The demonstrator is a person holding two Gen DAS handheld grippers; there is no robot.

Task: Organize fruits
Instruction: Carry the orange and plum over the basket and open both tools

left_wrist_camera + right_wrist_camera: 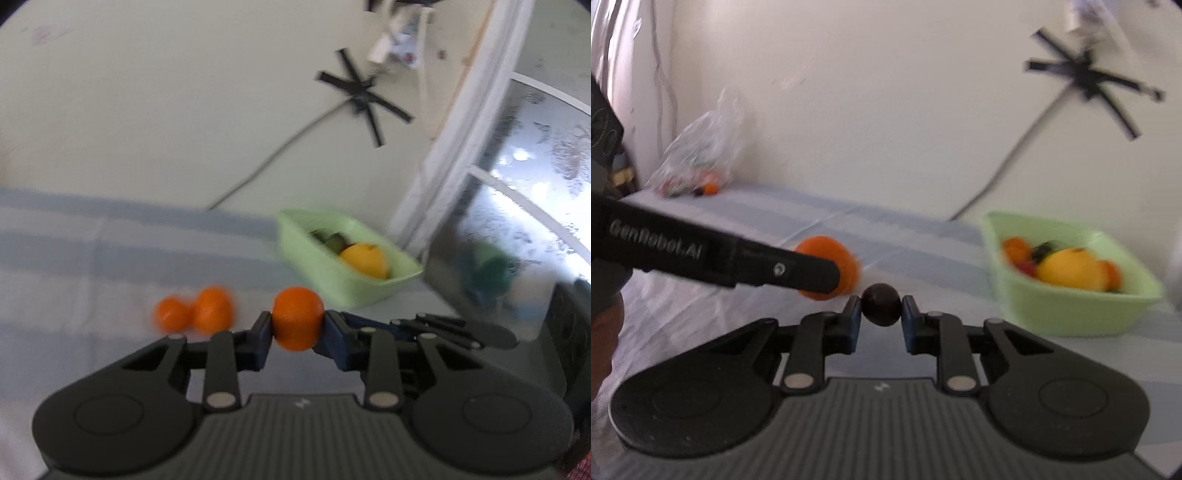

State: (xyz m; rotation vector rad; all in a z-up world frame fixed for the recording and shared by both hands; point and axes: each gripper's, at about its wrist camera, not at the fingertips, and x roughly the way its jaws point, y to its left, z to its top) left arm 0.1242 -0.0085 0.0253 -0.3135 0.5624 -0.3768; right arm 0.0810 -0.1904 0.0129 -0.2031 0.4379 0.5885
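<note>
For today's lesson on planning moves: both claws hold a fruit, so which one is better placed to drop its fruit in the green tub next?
Probably the right claw. Its dark fruit sits nearer the tub; the left claw with its orange is farther left.

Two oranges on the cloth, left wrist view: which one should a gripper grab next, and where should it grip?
Probably the right-hand orange of the touching pair. It sits taller, and its right flank is clear. Its left flank touches the smaller orange, so grip it front to back across its middle, coming from above. The left gripper is shut on another orange.
</note>
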